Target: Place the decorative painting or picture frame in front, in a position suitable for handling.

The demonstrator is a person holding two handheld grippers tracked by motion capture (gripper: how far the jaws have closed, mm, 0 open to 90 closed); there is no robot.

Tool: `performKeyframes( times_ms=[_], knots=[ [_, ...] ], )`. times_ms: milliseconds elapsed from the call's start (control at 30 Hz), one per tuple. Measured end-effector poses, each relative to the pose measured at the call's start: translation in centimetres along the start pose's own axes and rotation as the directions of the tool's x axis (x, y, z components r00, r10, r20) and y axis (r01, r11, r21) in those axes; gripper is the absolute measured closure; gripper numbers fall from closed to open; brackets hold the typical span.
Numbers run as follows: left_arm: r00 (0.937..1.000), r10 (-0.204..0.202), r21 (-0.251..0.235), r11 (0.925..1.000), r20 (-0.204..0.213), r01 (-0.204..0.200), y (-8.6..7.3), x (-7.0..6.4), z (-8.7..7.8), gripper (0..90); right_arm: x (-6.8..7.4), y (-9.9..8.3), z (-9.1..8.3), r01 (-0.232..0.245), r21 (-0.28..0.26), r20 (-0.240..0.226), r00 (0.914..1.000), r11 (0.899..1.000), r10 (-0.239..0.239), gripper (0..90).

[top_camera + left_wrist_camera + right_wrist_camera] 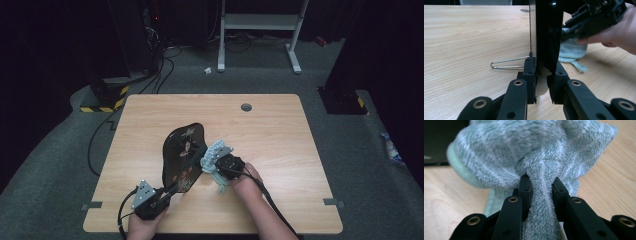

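black lacquered tray (182, 150) stands tilted on the tabletop (280, 130), its lower edge clamped in the left tool (167, 192). it looks stiff, glossy and slippery. the right tool (217, 160) pinches a soft, light cloth (534, 152) against its face.

Your left claw (170, 189) sits low at the near edge, jaws pinched tight and pointing forward and to the right. Your right claw (216, 161) reaches further ahead, angled leftward, jaws clamped, with your right hand (246, 177) gripping behind it.
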State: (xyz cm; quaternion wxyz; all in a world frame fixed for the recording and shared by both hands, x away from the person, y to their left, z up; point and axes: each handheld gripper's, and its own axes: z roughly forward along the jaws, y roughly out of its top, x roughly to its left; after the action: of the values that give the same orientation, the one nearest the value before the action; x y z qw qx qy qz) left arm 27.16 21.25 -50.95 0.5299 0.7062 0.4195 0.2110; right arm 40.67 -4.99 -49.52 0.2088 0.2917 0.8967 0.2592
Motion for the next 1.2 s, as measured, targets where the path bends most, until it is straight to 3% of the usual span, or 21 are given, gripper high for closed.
performKeyframes(
  times_ms=[167,367,500,567,667,800,933,1033,1200],
  knots=[
    [1.0000,-0.001,0.001,1.0000,0.001,0.001,0.0,0.0,0.0,77.9,3.2,-0.3,-0.7,0.081,-0.013,-0.061,0.9948,0.997,-0.081,74.5],
    [1.0000,-0.003,0.000,1.0000,0.000,0.003,0.0,0.0,0.0,77.9,8.0,-0.9,-2.0,0.168,-0.065,-0.149,0.9731,0.984,-0.176,74.5],
    [1.0000,-0.003,0.001,1.0000,0.001,0.003,0.0,0.0,0.0,77.9,9.8,-1.2,-2.6,0.198,-0.088,-0.181,0.9606,0.976,-0.211,74.4],
    [1.0000,-0.002,0.001,1.0000,0.001,0.002,0.0,0.0,0.0,77.9,9.8,-1.2,-2.6,0.199,-0.088,-0.182,0.9602,0.976,-0.212,74.4],
    [1.0000,-0.004,0.002,1.0000,0.001,0.004,0.0,0.0,0.0,77.9,7.5,-0.7,-2.1,0.157,-0.074,-0.158,0.9731,0.985,-0.167,74.5],
    [1.0000,-0.003,0.002,1.0000,0.001,0.003,0.0,0.0,0.0,78.0,3.5,-0.2,-1.0,0.072,-0.049,-0.085,0.9934,0.996,-0.076,74.5],
    [1.0000,-0.003,0.003,1.0000,0.001,0.003,0.0,0.0,0.0,77.9,0.6,0.0,0.0,0.001,-0.010,-0.023,0.9997,1.000,-0.001,74.6],
    [1.0000,-0.004,0.002,1.0000,0.000,0.004,0.0,0.0,0.0,77.9,0.3,0.0,0.1,-0.005,-0.001,-0.020,0.9998,1.000,0.005,74.6],
    [1.0000,-0.005,0.003,1.0000,-0.002,0.005,0.0,-0.1,0.0,77.9,3.5,-0.2,-0.4,0.082,-0.006,-0.071,0.9941,0.997,-0.083,74.6]
  ],
)
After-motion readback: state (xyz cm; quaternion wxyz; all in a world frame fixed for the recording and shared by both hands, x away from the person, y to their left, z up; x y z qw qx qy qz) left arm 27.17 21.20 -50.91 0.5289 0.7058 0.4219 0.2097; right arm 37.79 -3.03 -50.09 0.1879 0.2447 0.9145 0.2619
